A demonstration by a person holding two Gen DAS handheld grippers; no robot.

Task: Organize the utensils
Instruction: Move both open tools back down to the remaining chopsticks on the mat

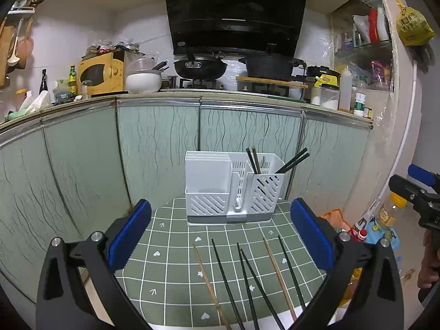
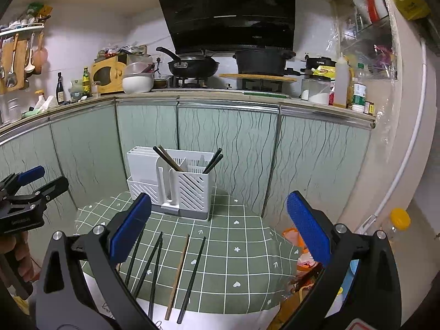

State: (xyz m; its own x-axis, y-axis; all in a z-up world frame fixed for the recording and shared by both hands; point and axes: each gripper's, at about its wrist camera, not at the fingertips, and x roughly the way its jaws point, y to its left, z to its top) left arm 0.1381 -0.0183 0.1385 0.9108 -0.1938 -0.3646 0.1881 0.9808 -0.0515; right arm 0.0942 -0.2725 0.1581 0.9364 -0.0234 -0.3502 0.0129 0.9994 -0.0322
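Note:
A white slotted utensil holder [image 1: 233, 187] [image 2: 170, 184] stands at the far side of a small table with a green checked cloth [image 1: 176, 283] [image 2: 242, 264]. Several dark and brown chopsticks [image 1: 253, 161] [image 2: 167, 161] stand in its right compartments. Several loose chopsticks, black [image 1: 247, 277] [image 2: 192, 272] and wooden [image 1: 277, 272] [image 2: 178, 272], lie side by side on the cloth near the front edge. My left gripper [image 1: 220, 233] hangs open above them, holding nothing. My right gripper [image 2: 220, 228] is open too, empty, over the same cloth.
Green cabinet doors [image 1: 154, 148] and a counter with a wok [image 1: 200, 67], a pot [image 1: 268, 66] and bottles stand behind the table. Bags and a yellow-capped bottle [image 2: 398, 220] sit on the floor at the right. The other gripper shows at each frame's edge [image 1: 418, 195] [image 2: 24, 192].

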